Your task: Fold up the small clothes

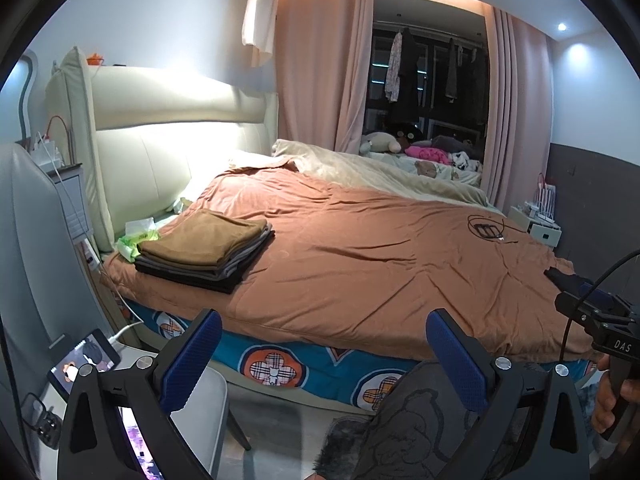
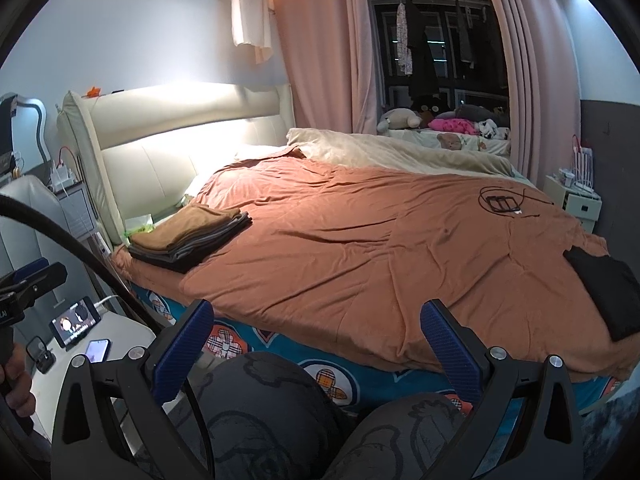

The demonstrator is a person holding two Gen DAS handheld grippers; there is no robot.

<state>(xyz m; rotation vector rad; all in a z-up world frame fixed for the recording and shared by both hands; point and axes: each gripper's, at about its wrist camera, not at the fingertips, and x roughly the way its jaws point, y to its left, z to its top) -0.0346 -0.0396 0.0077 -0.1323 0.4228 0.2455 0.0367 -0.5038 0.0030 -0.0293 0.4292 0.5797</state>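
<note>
Both claws — left claw (image 1: 324, 354) and right claw (image 2: 316, 346) — hang spread and empty. Next black garment (image 2: 604, 290) lies on the bed's right edge; pinch one corner — avoid the orange duvet (image 2: 360, 232).

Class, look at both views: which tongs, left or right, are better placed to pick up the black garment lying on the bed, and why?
Probably the right tongs. The black garment lies at the orange quilt's right edge, on the right tongs' side. The left tongs sit nearer the folded clothes stack. Both are open and empty.
</note>
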